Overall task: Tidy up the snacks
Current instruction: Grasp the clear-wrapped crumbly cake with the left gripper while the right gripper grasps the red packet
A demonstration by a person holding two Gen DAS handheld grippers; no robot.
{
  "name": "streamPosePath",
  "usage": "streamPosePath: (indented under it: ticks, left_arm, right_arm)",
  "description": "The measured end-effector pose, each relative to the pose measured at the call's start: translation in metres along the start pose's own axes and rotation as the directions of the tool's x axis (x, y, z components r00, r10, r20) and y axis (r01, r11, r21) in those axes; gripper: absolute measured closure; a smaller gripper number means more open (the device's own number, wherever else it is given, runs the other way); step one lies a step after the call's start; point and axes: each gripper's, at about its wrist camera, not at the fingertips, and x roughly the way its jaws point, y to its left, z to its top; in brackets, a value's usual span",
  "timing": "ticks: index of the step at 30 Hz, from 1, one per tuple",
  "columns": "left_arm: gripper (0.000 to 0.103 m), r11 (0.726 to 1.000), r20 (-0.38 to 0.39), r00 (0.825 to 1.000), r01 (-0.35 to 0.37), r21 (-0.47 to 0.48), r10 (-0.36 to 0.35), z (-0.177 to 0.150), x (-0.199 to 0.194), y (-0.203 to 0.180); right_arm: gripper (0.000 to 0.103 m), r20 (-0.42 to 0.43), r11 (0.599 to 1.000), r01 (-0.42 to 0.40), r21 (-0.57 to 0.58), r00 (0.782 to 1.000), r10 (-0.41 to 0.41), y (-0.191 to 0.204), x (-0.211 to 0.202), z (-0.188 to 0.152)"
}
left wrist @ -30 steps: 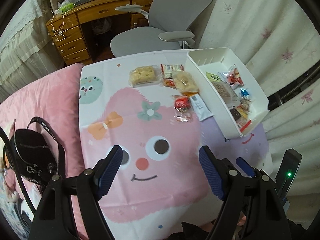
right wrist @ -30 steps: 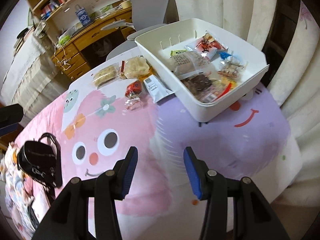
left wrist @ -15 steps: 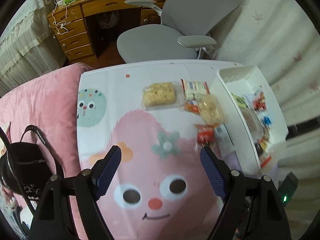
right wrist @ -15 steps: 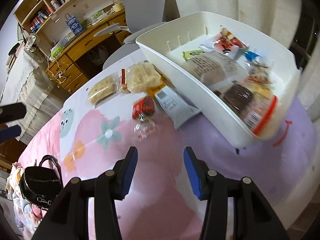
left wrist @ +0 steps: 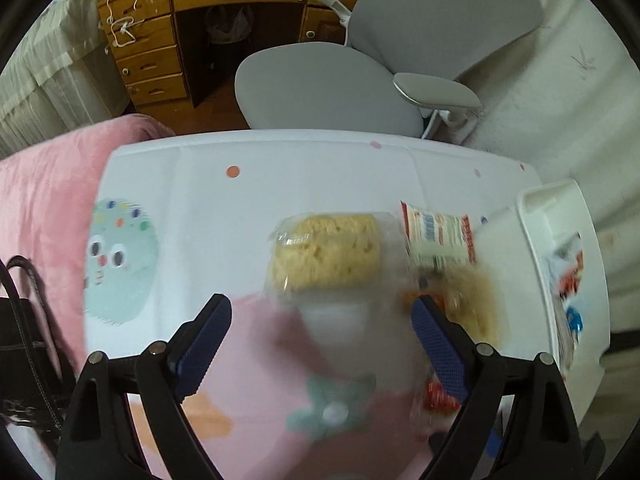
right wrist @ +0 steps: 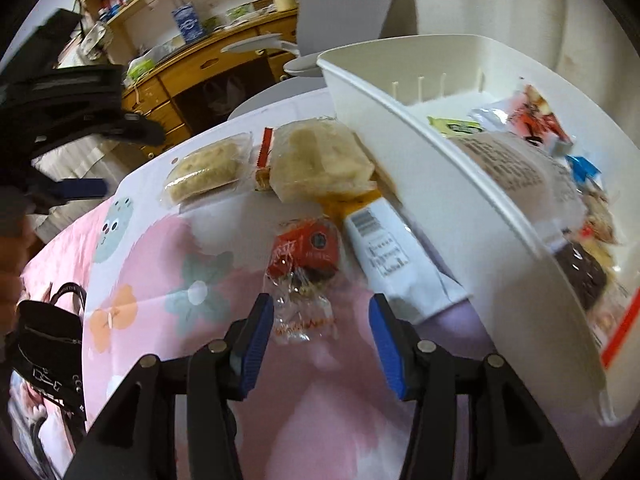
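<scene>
While both tools hover over the cartoon-printed tablecloth (right wrist: 132, 248), neither has hold of anything: the left gripper (left wrist: 320, 344) stands wide open, its blue pads level with the near edge of a clear-wrapped yellow cake (left wrist: 326, 254), which lies flat just ahead of the gap. Just beside that cake on the right lies a red-and-white printed packet (left wrist: 438, 232), next to the outer wall of the white bin (left wrist: 508, 240). Seen from the right wrist, the right gripper (right wrist: 322, 336) is likewise spread open, with the clear tail of a red-labelled candy bag (right wrist: 306, 258) lying on the cloth between its fingertips, not visibly pinched. A white barcode pouch (right wrist: 386, 254) lies beside that bag, against the bin wall (right wrist: 460, 184). Several wrapped snacks sit inside the bin. A black handbag (right wrist: 44, 344) rests at the left edge
</scene>
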Motion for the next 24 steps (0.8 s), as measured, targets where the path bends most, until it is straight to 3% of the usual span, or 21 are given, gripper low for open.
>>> streamPosePath:
  ticks: [3, 8, 17, 24]
  left_arm:
    - [0.012, 0.999, 0.001, 0.999, -0.036, -0.026, 0.036, 0.009, 0.02, 0.001]
    - [0.012, 0.997, -0.008, 1.0, -0.028, -0.078, 0.028, 0.018, 0.044, 0.003]
    - [0.005, 0.997, -0.026, 0.997, -0.073, -0.033, 0.073, 0.022, 0.069, -0.01]
    - [0.005, 0.995, -0.024, 0.996, -0.091, -0.032, 0.09, 0.026, 0.081, -0.017]
  right_arm:
    - [0.045, 0.002, 0.999, -0.006, -0.048, 1.0, 0.006, 0.004, 0.007, 0.004]
    - [0.045, 0.016, 0.992, -0.001, -0.124, 1.0, 0.003, 0.011, 0.017, 0.009]
    - [0.045, -0.004, 0.978, -0.019, -0.207, 1.0, 0.019, 0.017, 0.035, 0.014]
    - [0.045, -0.001, 0.969, -0.014, -0.248, 1.0, 0.015, 0.021, 0.036, 0.014]
